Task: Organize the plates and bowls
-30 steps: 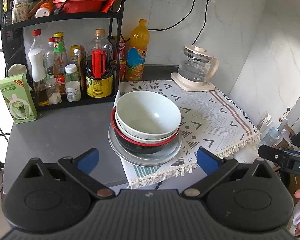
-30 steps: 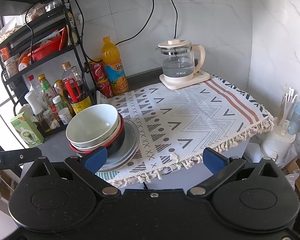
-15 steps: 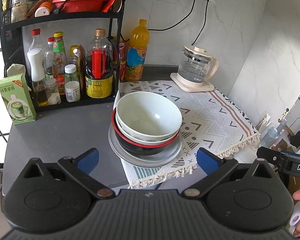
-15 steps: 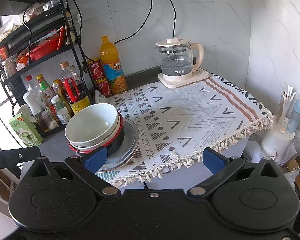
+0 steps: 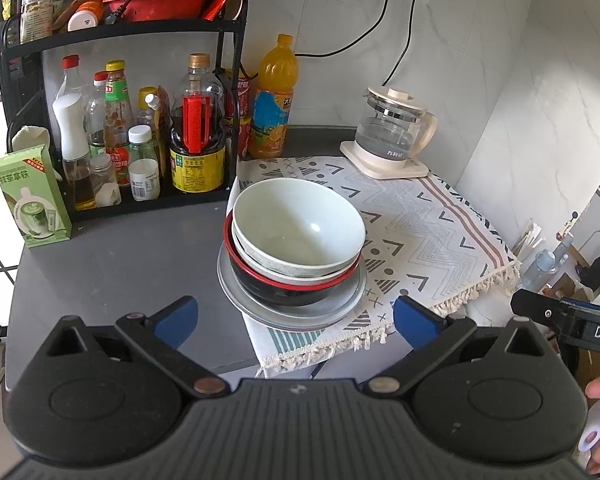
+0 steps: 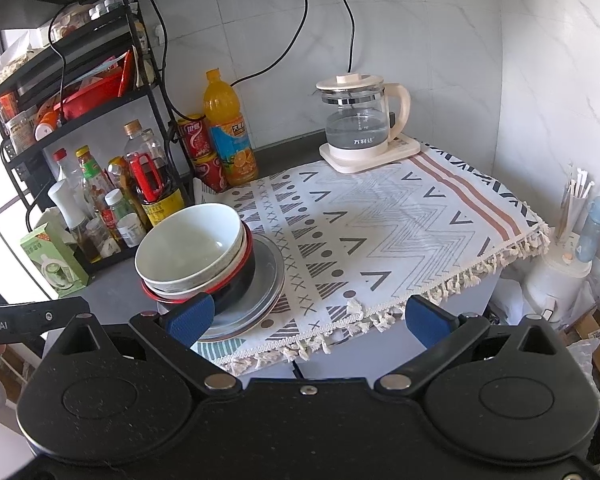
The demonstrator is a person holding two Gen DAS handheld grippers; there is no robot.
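A stack stands at the left end of the patterned cloth: a pale white bowl (image 5: 296,228) on top, a speckled bowl under it, then a black bowl with a red rim (image 5: 296,292), all on a grey metal plate (image 5: 340,304). The right wrist view has the same white bowl (image 6: 188,248) and grey plate (image 6: 268,276). My left gripper (image 5: 296,320) hangs open just in front of the stack, holding nothing. Off the table's front edge my right gripper (image 6: 308,320) is open and empty; its left fingertip (image 6: 190,316) overlaps the stack's front in the image.
A black rack (image 5: 120,40) with bottles and a red basin stands at the back left. A green carton (image 5: 32,196), an orange juice bottle (image 5: 274,96) and red cans (image 6: 204,156) sit near it. A glass kettle (image 6: 360,124) stands at the cloth's (image 6: 400,232) far end.
Both grippers have drifted only slightly; the views shift a little. The stack has not moved and both grippers stay open.
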